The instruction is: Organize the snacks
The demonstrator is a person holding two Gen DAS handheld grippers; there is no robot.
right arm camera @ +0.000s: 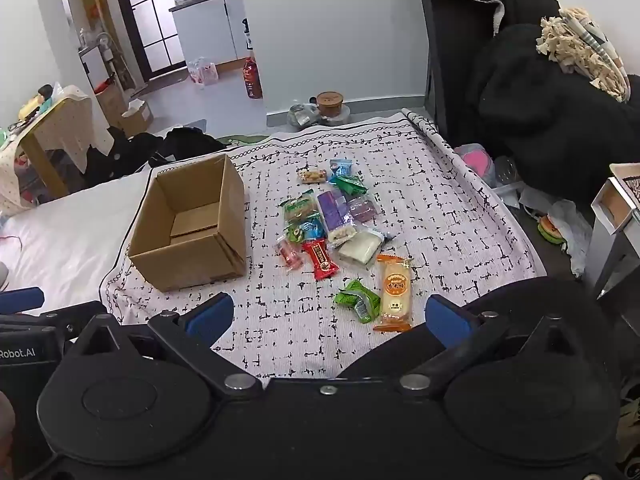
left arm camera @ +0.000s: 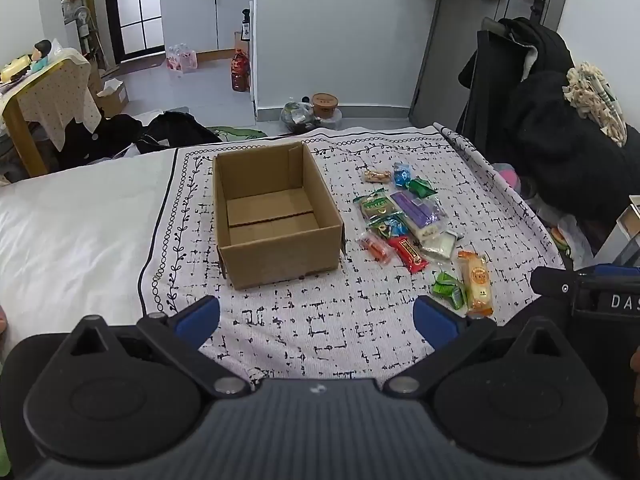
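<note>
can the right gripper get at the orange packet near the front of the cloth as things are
Probably yes. The right gripper is open and empty, the orange packet lies just ahead between its fingers' line, with only the green packet touching its left side.

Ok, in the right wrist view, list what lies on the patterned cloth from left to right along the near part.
Cardboard box → red snack packet → green snack packet → orange snack packet.
</note>
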